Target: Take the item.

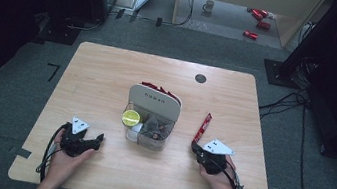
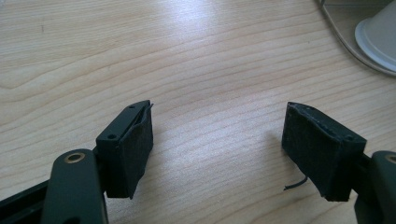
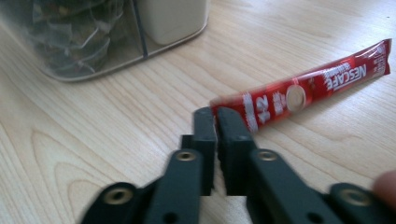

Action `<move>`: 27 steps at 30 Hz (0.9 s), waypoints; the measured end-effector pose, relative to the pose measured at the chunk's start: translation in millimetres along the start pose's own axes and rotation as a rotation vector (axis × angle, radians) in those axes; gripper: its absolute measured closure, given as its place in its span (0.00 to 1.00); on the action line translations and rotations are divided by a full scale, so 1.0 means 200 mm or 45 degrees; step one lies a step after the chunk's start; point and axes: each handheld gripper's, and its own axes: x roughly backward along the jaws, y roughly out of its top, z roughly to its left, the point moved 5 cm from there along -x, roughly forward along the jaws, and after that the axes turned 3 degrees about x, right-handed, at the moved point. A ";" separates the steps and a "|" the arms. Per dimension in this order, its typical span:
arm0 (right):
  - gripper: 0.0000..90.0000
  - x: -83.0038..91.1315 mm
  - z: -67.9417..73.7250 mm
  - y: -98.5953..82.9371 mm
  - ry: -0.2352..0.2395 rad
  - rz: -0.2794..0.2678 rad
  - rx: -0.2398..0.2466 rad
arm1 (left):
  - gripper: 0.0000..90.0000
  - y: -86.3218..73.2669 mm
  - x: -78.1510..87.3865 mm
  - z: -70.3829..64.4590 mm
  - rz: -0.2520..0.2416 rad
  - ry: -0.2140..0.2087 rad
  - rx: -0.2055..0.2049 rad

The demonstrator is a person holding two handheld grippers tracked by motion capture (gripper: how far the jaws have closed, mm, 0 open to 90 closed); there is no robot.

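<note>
On the pale wooden table, your right gripper is clamped on the near end of the red Nescafé coffee stick, which lies flat just right of the clear organizer box; judging by that, the pick is made but the lift and the drop into the box remain. Your left gripper rests released, left of the box. The wrapper reads "NESCAFE"; the white divider's lettering is too small to read.
</note>
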 end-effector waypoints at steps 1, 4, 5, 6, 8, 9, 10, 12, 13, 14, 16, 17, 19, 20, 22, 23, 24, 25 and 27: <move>0.84 0.00 -0.01 0.00 -0.002 -0.006 -0.020 | 0.28 0.00 0.00 0.00 0.000 0.000 0.000; 0.74 0.01 -0.02 -0.01 -0.003 -0.003 -0.046 | 0.28 0.00 0.00 0.00 0.000 0.000 0.001; 0.65 0.02 -0.03 -0.01 -0.012 -0.009 -0.078 | 0.28 0.00 0.00 0.00 -0.001 -0.002 0.002; 0.62 0.03 -0.04 -0.01 -0.016 -0.017 -0.095 | 0.28 0.00 0.00 0.00 -0.001 -0.003 0.002; 0.57 0.05 -0.07 -0.01 -0.029 -0.029 -0.136 | 0.28 0.00 0.00 0.00 -0.001 -0.003 0.002; 0.54 0.07 -0.08 -0.01 -0.036 -0.033 -0.162 | 0.28 0.00 0.00 0.00 0.000 -0.003 0.002; 0.50 0.08 -0.10 -0.01 -0.046 -0.035 -0.185 | 0.28 0.00 0.00 0.00 -0.001 -0.002 0.002; 0.41 0.11 -0.14 -0.02 -0.083 -0.028 -0.227 | 0.28 0.00 0.00 0.00 0.000 -0.003 0.002; 0.34 0.12 -0.16 -0.03 -0.112 -0.018 -0.246 | 0.28 0.00 0.00 0.00 -0.001 -0.002 0.002; 0.28 0.13 -0.19 -0.04 -0.145 -0.007 -0.265 | 0.28 0.00 0.00 0.00 0.000 -0.002 0.001; 0.22 0.16 -0.23 -0.07 -0.188 0.013 -0.298 | 0.28 0.00 0.00 0.00 0.000 -0.002 0.001; 0.20 0.18 -0.25 -0.08 -0.199 0.020 -0.314 | 0.28 0.00 0.00 0.00 0.000 -0.001 0.001; 0.16 0.20 -0.28 -0.10 -0.220 0.033 -0.327 | 0.28 0.00 0.00 0.00 -0.001 0.002 0.000; 0.15 0.22 -0.29 -0.12 -0.227 0.041 -0.335 | 0.28 0.00 0.00 0.00 0.000 0.002 -0.001; 0.14 0.24 -0.31 -0.14 -0.237 0.058 -0.341 | 0.28 0.00 0.00 0.00 0.000 0.004 -0.002; 0.12 0.25 -0.32 -0.16 -0.243 0.071 -0.336 | 0.28 0.00 0.00 0.00 0.000 0.004 -0.002; 0.10 0.26 -0.33 -0.17 -0.252 0.084 -0.334 | 0.28 0.00 0.00 0.00 0.000 0.004 -0.002; 0.09 0.27 -0.34 -0.19 -0.259 0.092 -0.337 | 0.28 0.00 0.00 0.00 0.000 0.005 -0.003; 0.09 0.29 -0.37 -0.21 -0.272 0.104 -0.350 | 0.28 0.00 0.00 0.00 0.000 0.004 -0.003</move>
